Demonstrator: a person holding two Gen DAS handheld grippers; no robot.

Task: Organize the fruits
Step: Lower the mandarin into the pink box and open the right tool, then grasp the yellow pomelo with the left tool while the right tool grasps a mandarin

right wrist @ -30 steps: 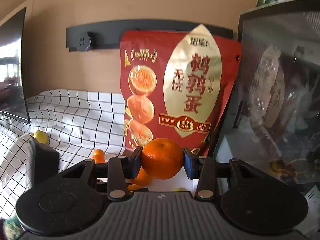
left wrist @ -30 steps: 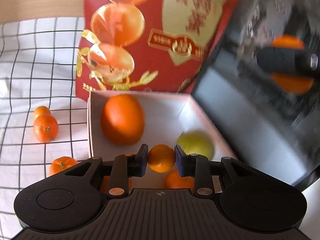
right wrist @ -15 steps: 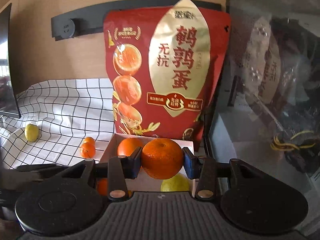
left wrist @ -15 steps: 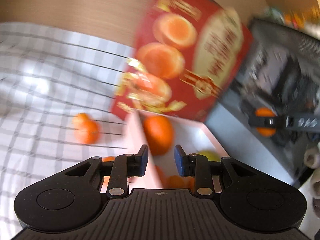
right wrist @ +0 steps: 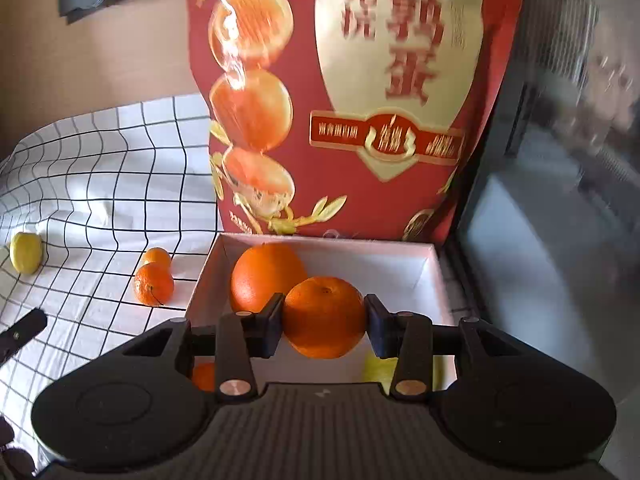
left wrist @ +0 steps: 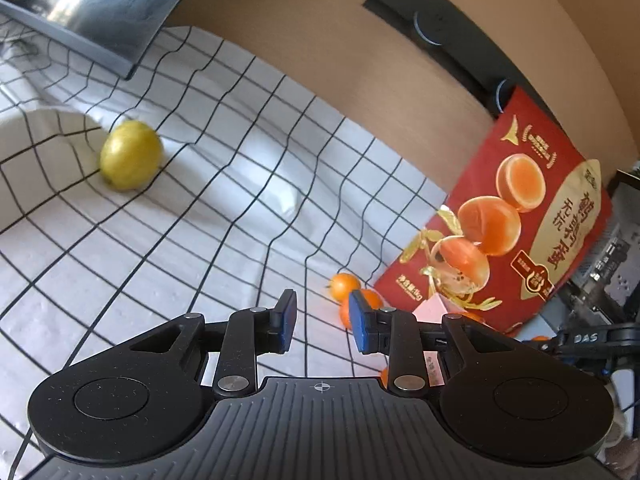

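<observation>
While the left gripper [left wrist: 322,326] has its jaws apart with nothing between them and a yellow lemon [left wrist: 130,155] sits at ten o'clock on the checked cloth [left wrist: 224,168], the right gripper [right wrist: 324,320] squeezes an orange [right wrist: 324,316] above the white box [right wrist: 434,280], where a bigger orange [right wrist: 264,274] lies at eleven o'clock.

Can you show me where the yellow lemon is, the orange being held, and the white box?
lemon [left wrist: 130,155], left wrist view, middle of its skin.
held orange [right wrist: 324,316], right wrist view, its front, between the right gripper's fingers.
white box [right wrist: 400,264], right wrist view, bare inside back wall.
</observation>
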